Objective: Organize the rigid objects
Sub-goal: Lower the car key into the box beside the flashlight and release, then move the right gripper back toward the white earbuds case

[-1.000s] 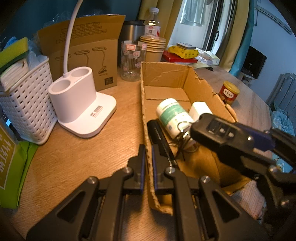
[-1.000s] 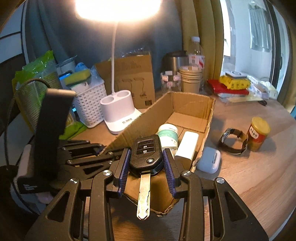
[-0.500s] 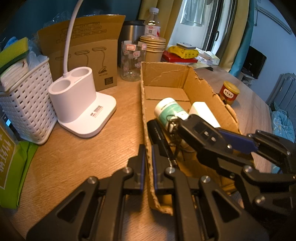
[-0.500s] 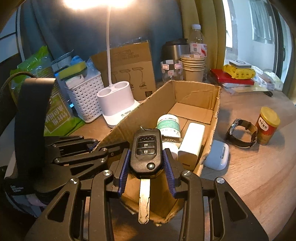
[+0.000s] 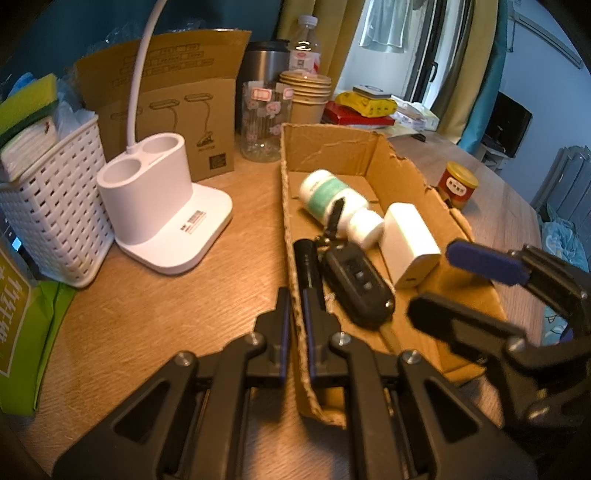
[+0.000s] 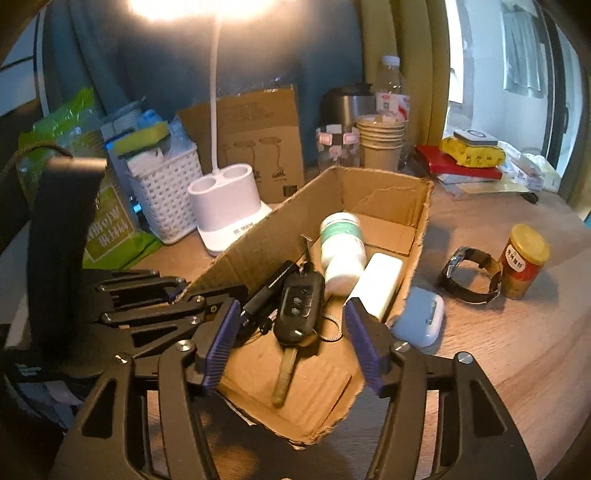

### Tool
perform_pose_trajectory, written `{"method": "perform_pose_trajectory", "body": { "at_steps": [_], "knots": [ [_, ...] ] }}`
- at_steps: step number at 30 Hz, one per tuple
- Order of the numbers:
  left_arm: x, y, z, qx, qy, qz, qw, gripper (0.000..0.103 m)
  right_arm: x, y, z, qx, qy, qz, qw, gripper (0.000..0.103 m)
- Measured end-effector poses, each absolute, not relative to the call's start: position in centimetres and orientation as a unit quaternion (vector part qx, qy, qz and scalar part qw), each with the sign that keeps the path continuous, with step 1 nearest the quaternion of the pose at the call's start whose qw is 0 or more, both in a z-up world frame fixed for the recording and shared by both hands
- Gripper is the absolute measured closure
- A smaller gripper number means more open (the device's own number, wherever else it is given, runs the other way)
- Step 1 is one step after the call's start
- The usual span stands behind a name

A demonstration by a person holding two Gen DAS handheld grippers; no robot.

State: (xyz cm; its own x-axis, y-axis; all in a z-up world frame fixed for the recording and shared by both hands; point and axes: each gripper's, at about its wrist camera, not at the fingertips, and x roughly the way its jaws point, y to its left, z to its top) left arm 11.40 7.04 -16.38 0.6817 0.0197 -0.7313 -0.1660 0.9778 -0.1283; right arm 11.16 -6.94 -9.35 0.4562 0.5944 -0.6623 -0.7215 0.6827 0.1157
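Right claw jaws just opened, car key dropped between them into cardboard box; left claw clamps box wall. Key sorted.

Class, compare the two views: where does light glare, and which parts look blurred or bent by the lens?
Right wrist view: the lamp head blows out white at the top. Left wrist view: the right gripper looks smeared, while the window is overbright. Both views bend and darken toward the corners.
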Motion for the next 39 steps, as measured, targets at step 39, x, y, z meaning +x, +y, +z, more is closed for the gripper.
{"method": "perform_pose_trajectory", "body": {
  "at_steps": [39],
  "knots": [
    [11.3, 7.0, -16.3, -0.093, 0.396, 0.049, 0.912, 0.095, 16.1, -15.4, -8.9, -0.036, 0.336, 0.260, 0.904, 0.040]
  ]
}}
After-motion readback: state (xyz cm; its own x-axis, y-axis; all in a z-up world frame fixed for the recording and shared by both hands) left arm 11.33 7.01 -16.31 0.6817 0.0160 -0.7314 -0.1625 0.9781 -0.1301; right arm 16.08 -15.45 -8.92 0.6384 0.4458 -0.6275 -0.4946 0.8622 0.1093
